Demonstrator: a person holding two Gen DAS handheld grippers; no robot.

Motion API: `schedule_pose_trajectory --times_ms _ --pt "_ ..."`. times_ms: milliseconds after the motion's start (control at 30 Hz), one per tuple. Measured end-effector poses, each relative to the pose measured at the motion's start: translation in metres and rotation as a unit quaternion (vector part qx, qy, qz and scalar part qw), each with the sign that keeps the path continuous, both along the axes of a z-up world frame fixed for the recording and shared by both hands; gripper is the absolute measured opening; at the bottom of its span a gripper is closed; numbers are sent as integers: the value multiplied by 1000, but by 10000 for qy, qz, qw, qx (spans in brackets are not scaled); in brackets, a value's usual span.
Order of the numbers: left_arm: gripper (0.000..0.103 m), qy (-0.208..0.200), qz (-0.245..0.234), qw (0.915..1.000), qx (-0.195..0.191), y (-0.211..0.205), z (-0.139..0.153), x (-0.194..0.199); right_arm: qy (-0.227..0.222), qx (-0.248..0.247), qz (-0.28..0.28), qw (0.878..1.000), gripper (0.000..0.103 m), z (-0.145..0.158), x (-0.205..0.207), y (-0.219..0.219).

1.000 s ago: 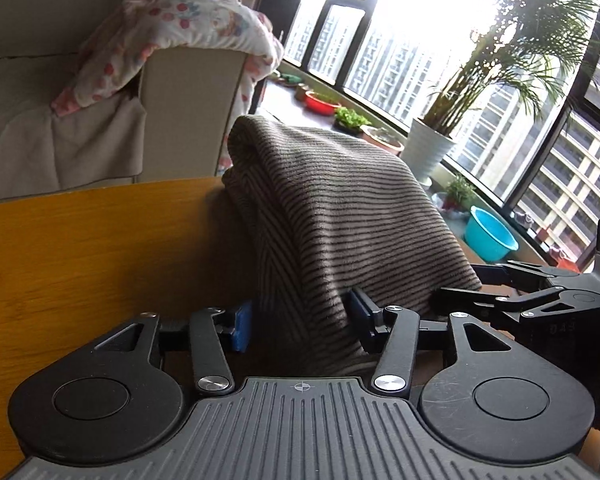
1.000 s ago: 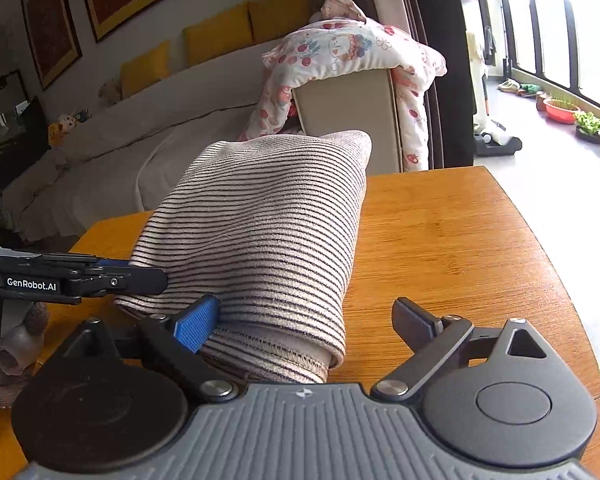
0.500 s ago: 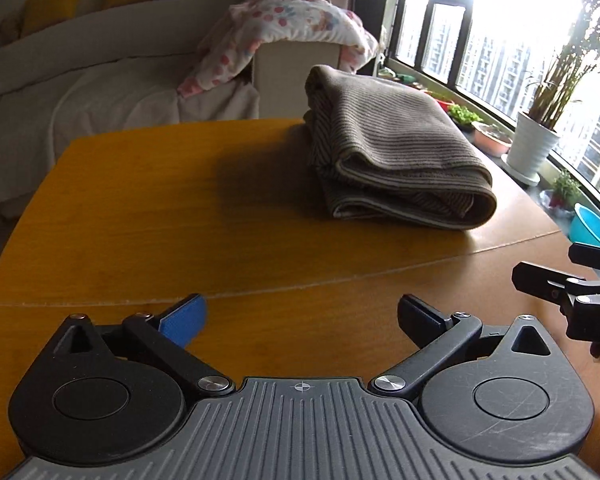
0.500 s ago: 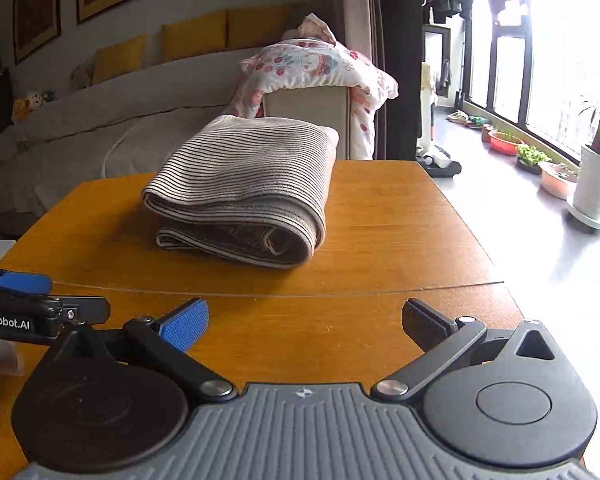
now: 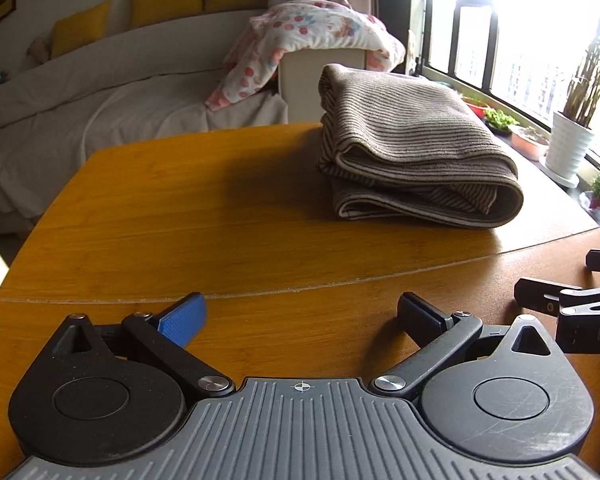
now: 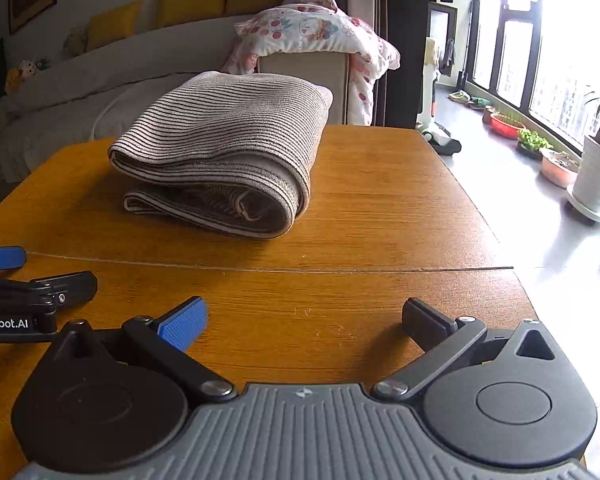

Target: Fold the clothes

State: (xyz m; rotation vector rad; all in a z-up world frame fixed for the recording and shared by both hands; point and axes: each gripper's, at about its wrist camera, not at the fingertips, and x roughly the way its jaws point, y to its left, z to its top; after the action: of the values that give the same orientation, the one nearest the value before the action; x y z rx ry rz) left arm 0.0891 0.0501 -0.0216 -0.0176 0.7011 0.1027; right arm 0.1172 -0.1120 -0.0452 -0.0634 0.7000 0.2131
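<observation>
Two low wrist views, shared table (image 5: 220, 216)

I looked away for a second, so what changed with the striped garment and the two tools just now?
Both tools, left and right, let go of the folded brown striped knit garment and drew back toward the near edge, open and empty. The garment stayed folded on the orange wooden table.

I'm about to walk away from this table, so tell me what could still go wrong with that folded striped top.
The striped top lies near the wooden table's far edge, so a nudge could tip it off. Its loose hems gape at the near end and the bundle may spring open. The left gripper and right gripper are open and empty; nothing holds it.
</observation>
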Motion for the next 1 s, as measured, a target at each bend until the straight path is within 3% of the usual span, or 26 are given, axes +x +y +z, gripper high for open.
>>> schedule_pose_trajectory --times_ms 1000 --pt "103 18 -27 10000 -17 2 1 -13 2 1 -29 10000 103 0 0 -1"
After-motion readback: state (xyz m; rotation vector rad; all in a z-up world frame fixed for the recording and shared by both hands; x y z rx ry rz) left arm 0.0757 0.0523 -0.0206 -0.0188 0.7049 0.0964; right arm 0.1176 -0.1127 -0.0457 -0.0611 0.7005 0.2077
